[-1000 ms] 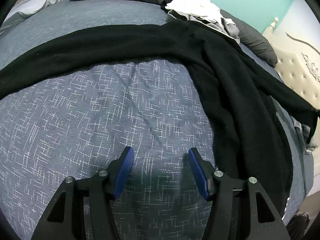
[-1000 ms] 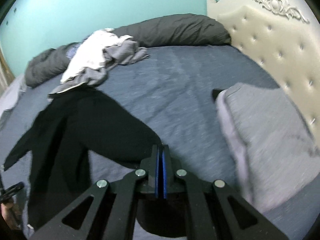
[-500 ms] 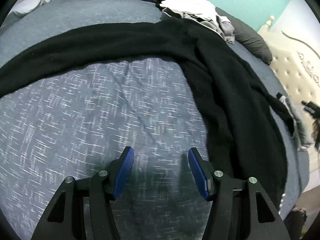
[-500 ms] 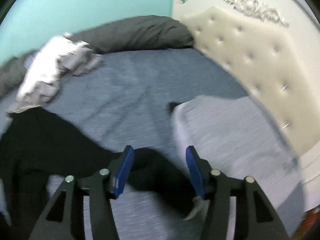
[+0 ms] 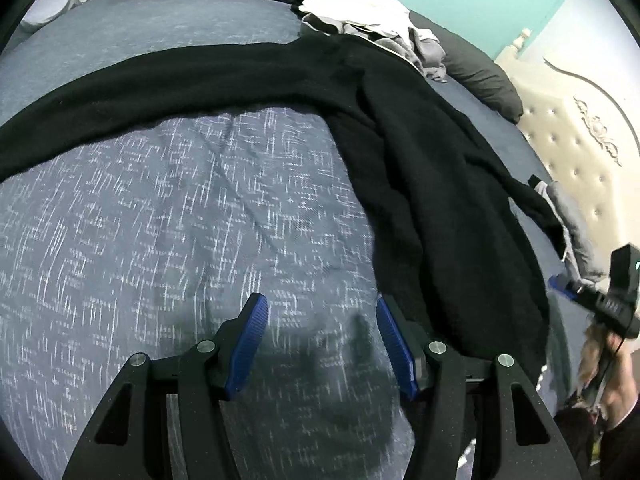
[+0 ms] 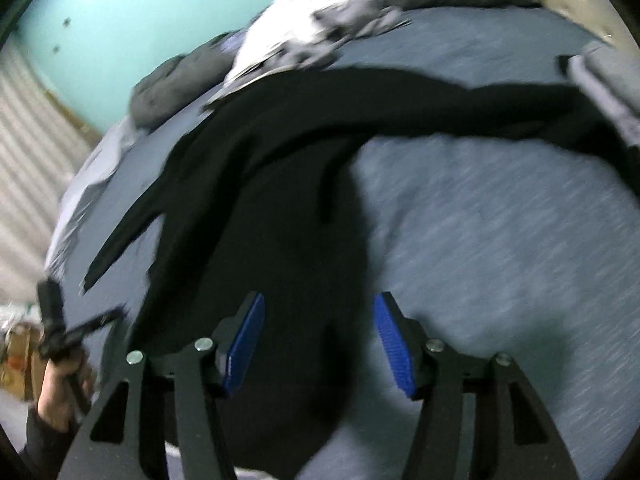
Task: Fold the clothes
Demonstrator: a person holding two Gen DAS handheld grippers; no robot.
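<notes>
Sweater [image 6: 280, 208] under right claw [image 6: 320, 340] | spread, just opened | left claw [image 5: 320, 344] spread, beside

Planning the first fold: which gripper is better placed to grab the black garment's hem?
Right, probably: the right gripper hangs open over the black garment; the left gripper is over bare bedspread.

No text, label, brand, number or sign can be read in either view. The black device [image 5: 618, 300] held at the right edge of the left wrist view shows only a small greenish spot and some pale marks too blurred to make out. The right wrist view is smeared by motion, and nothing on the bed cover [image 6: 500, 240] or the black garment [image 6: 280, 220] carries any lettering.
</notes>
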